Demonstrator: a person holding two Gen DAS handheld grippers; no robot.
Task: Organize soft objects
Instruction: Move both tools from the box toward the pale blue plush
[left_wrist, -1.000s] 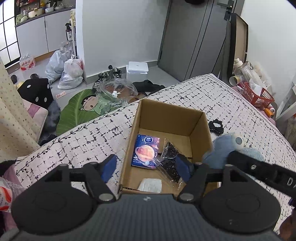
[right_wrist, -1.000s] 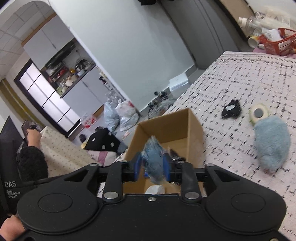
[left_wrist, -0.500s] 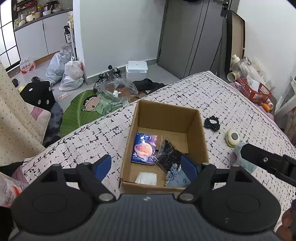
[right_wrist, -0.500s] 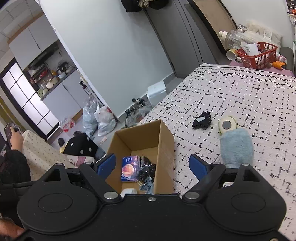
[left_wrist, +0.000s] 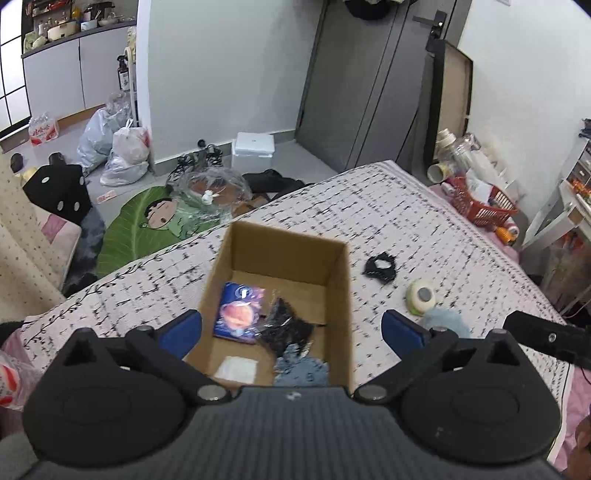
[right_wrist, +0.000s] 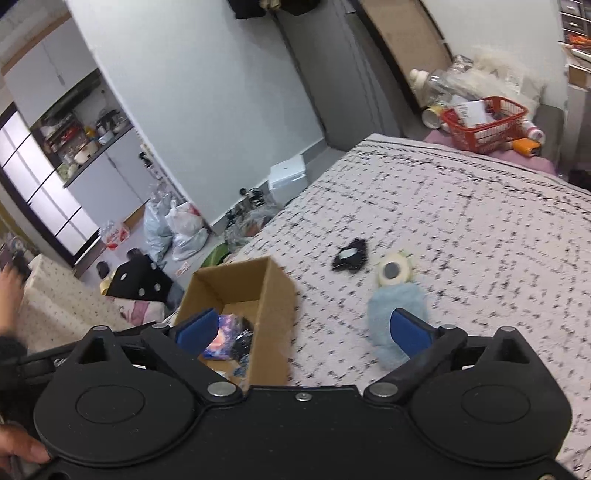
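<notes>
A: We see our left gripper (left_wrist: 291, 328) low in the frame with its blue fingers (left_wrist: 181, 330) spread wide, holding nothing. The cardboard box (left_wrist: 343, 295) sits between them at frame centre, on the patterned bedspread (left_wrist: 424, 229).

B: Inside the box we make out a blue packet with a planet picture (left_wrist: 240, 312), a black crinkly bag (left_wrist: 286, 326), a white folded cloth (left_wrist: 236, 369) and a blue fabric piece (left_wrist: 301, 371) at the near right corner.

A: In the right wrist view, our right gripper (right_wrist: 303, 330) is also spread apart and empty. Its right finger (right_wrist: 410, 332) overlaps the fluffy blue plush (right_wrist: 395, 314) in the picture; we cannot tell whether they touch.

B: Just above the plush lies the round cream item (right_wrist: 393, 273), apparently touching it, and left of that the small black piece (right_wrist: 349, 256), both on the bedspread right of the box (right_wrist: 273, 317).

A: At upper right of that view stands a red basket (right_wrist: 484, 127) beyond the bed.
</notes>
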